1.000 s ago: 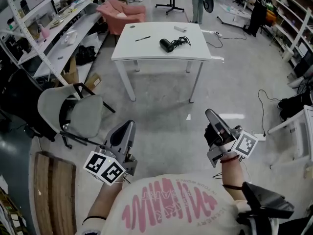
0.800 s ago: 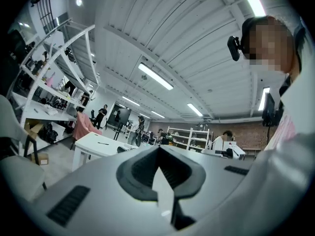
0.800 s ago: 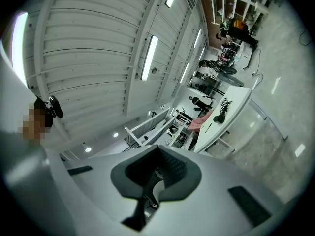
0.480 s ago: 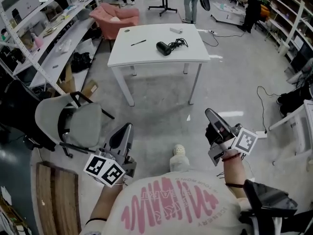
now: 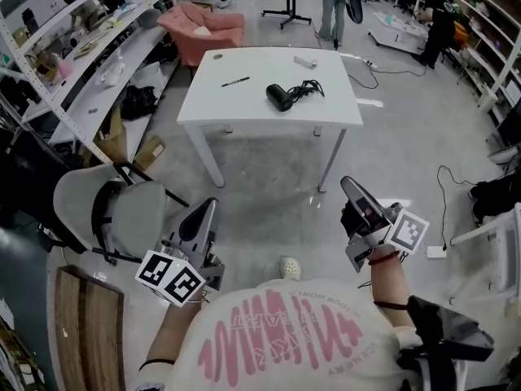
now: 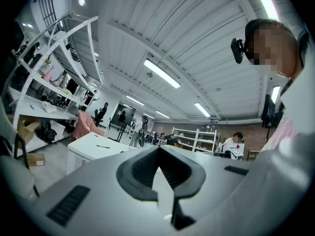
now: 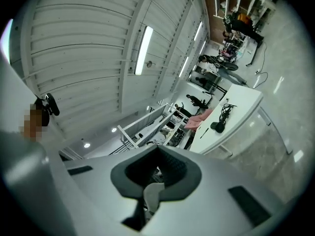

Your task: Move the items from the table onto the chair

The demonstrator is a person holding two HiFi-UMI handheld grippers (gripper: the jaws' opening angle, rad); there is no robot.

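"Looking down from the head view, where did the task's things lie?"

"On the white counter (image 5: 269,112) at twelve o'clock, well apart from both grippers. A black hair dryer (image 5: 279,97) lay near its middle, with its cord (image 5: 309,89) bunched at the dryer's two o'clock. A pen (image 5: 236,81) lay at the dryer's ten o'clock. A small white item (image 5: 304,60) sat near the far edge at one o'clock; I could not tell what it was."

"And the chair?"

"The grey office chair (image 5: 130,210) stood on the floor at nine o'clock, to the left gripper's (image 5: 209,208) nine o'clock side. A pink armchair (image 5: 203,24) stood beyond the counter at eleven o'clock."

"How were the left gripper's fingers (image 6: 140,171)?"

"Pressed together, with nothing between them. Its own view showed the dark pads meeting at the tip, and the counter far off at eight o'clock. In the head view that gripper sat at seven o'clock, its marker cube (image 5: 171,278) nearest the person."

"What about the right gripper (image 5: 350,187)?"

"It sat at four o'clock in the head view, held in the person's hand (image 5: 370,249). Its fingers (image 7: 135,173) were closed tight as well and held nothing. In its view the counter with the hair dryer showed at three o'clock. A pale shoe (image 5: 290,267) rested on the floor between the two grippers, at six o'clock."
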